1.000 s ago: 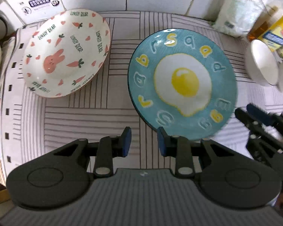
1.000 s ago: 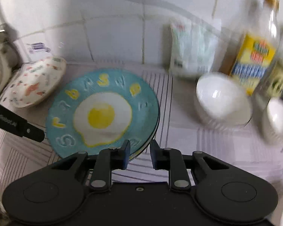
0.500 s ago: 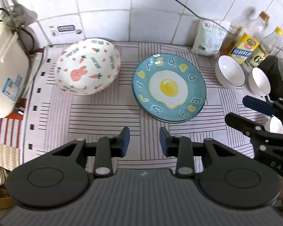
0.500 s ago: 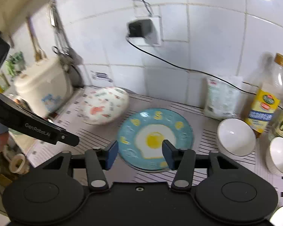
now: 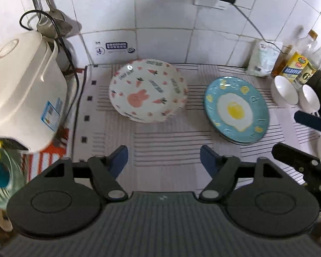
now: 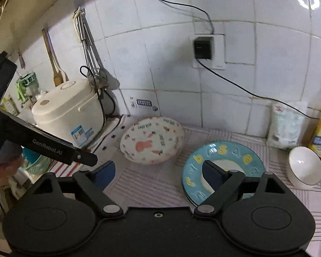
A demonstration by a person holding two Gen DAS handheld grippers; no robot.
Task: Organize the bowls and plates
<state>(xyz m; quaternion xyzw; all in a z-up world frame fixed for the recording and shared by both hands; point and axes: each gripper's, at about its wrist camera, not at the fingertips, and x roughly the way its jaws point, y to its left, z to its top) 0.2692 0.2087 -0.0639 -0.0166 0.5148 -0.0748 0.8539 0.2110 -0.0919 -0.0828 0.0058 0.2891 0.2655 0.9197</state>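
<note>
Both grippers, left gripper (image 5: 163,160) and right gripper (image 6: 158,171), spread wide, seemingly above the mat (image 5: 164,137).

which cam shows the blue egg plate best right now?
Left wrist. The blue egg plate lies fully in view there, egg print and whole rim unobstructed, ahead and to the right of the open left tool. In the right wrist view, the open right tool's finger covers much of the plate's centre and near rim.
</note>
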